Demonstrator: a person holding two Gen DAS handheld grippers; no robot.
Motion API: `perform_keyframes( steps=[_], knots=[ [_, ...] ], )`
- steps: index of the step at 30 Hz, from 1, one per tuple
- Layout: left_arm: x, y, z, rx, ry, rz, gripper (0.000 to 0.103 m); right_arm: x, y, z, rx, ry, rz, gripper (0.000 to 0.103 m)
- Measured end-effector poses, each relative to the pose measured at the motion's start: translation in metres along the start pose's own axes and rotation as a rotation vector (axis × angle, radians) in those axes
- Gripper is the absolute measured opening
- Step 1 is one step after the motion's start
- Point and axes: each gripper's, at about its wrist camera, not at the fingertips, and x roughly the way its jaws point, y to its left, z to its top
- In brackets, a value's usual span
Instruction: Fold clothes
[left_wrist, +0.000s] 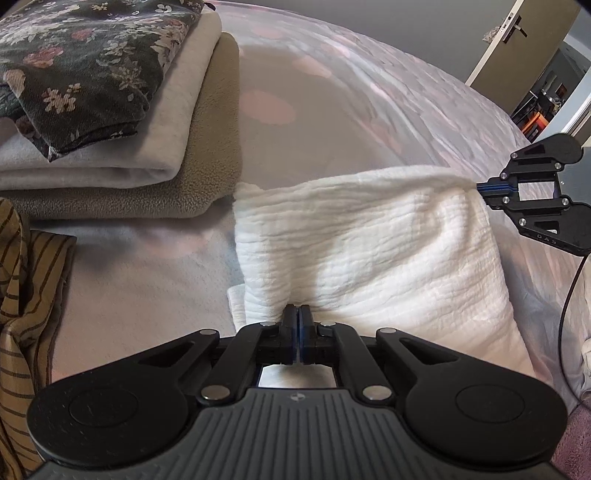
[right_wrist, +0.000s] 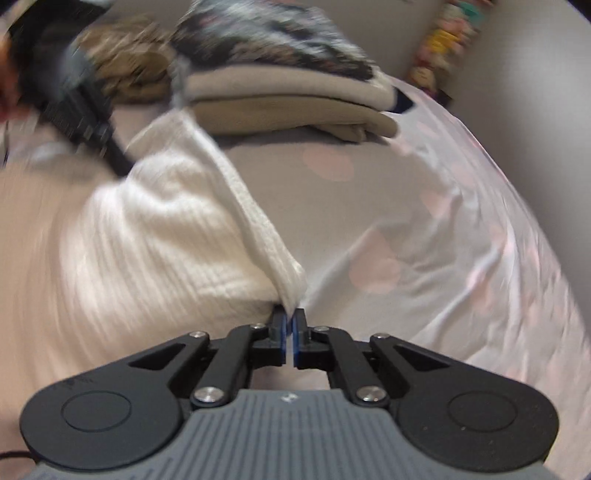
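A white crinkled cloth is held up over the bed, stretched between both grippers. My left gripper is shut on its near corner. My right gripper is shut on another corner of the cloth; it also shows in the left wrist view at the cloth's far right edge. The left gripper appears blurred in the right wrist view at the upper left. The right wrist view is motion-blurred.
A stack of folded clothes, dark floral on cream on beige, sits on the bed at the left; the stack shows too in the right wrist view. A striped brown garment lies at the left edge. An open door is at the far right.
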Motion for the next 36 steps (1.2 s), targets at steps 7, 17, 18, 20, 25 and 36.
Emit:
perform_keyframes(
  steps=[7,17,18,20,25,36],
  knots=[
    [0.001,0.001,0.001,-0.002,0.004,-0.007,0.001,0.015,0.011,-0.009,-0.56,0.207,-0.113,0.0],
    [-0.009,0.01,-0.003,-0.032,-0.021,-0.063,0.003,-0.011,-0.02,-0.005,0.023,0.154,0.065,0.007],
    [-0.013,0.012,-0.005,-0.039,-0.031,-0.078,0.004,-0.013,-0.022,-0.007,0.142,0.129,0.091,0.014],
    [-0.022,0.014,-0.007,-0.056,-0.052,-0.109,0.02,-0.02,-0.02,-0.015,0.349,0.074,0.134,0.036],
    [-0.045,0.013,-0.009,-0.086,-0.121,-0.068,0.075,-0.038,0.003,-0.034,0.731,-0.029,0.19,0.05],
    [-0.004,0.035,-0.029,-0.244,0.019,-0.136,0.072,-0.025,0.043,-0.072,1.33,-0.176,0.279,0.072]
  ],
)
